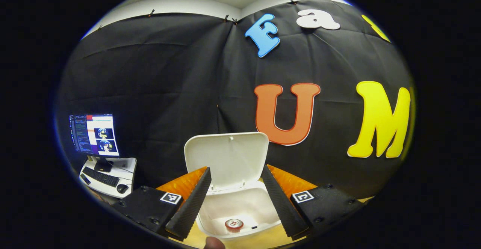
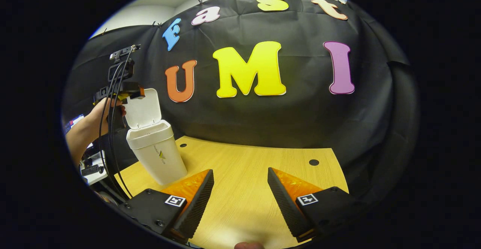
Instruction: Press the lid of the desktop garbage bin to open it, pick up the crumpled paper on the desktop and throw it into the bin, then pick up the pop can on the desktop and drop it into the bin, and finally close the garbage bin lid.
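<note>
The left tongs [image 1: 236,196] hang spread wide over the open mouth of the garbage bin [image 1: 259,207], gripping nothing, fingers apart on either side of its raised lid [image 1: 227,159]. The pop can [image 1: 234,224] lies at the bottom of the bin, top end up. The right tongs [image 2: 240,200] are likewise released and bare, held low above the wooden worktop [image 2: 259,159]. From there the white bin stands at the worktop's far left edge, lid upright, with a hand [image 2: 103,110] holding the left tongs above it
</note>
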